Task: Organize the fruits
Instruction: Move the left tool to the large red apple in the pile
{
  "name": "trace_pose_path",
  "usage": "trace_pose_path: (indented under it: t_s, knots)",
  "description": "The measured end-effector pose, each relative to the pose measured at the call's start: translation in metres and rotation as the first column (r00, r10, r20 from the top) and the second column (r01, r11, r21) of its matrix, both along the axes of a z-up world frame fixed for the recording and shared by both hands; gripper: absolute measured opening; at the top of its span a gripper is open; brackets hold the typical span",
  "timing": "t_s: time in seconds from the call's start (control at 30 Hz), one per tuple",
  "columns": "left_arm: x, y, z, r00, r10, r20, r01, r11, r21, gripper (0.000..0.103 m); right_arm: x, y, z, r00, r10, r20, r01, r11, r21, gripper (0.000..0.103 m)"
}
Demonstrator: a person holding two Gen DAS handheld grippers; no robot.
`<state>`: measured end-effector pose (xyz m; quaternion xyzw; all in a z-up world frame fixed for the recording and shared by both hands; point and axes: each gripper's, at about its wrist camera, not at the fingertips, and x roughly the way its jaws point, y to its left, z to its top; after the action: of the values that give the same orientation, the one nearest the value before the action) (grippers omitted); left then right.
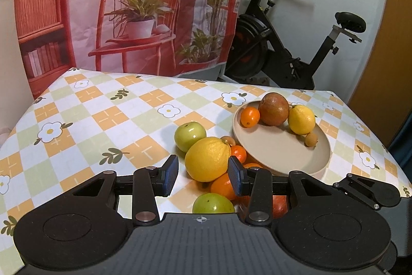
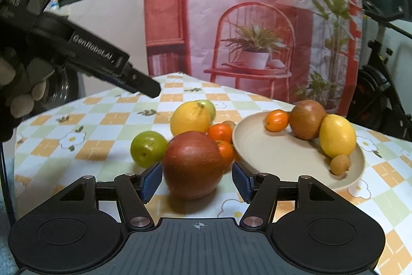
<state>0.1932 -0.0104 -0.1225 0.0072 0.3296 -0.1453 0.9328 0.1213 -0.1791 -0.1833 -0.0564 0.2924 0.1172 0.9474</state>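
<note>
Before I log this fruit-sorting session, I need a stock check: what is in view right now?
plate: one, beige, table's right side
small orange: one, on plate
brown-red fruit: one, on plate
lemon: one, yellow, on plate
small tan fruit: one, on plate
large lemon: one, yellow, left of plate
green fruits: two, in the pile
loose oranges: at least two, by plate's rim
red apple: one, on the cloth
tablecloth: one, orange-green-white checks
exercise bike: one, black, behind table
left gripper: black, open, above pile
right gripper: black, open around apple
</note>
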Motion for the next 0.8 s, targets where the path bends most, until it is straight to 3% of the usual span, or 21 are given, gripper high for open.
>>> trace_pose_path:
  t_s: [0.2,0.43,0.8]
  knots:
    - [-0.001,0.002,-0.002,1.000,0.002,-0.003,-0.002,1.000,-0.014,0.044,0.010,0.007,-0.003,0.999,0.019,-0.044,-0.021,0.999,-0.034,0.061]
    - [-0.004,0.006,-0.001,1.000,-0.001,0.000,0.001,1.000,-0.028,0.044,0.022,0.008,-0.007,0.995,-0.003,-0.103,0.001,1.000,-0.016,0.053]
    - [-0.013,0.002,-0.006,0.997,-0.074,-0.020,0.072,0.994,-0.078,0.044,0.002,-0.034,0.003,0.974,-0.091,-0.208,0.141,0.960,0.241,0.052]
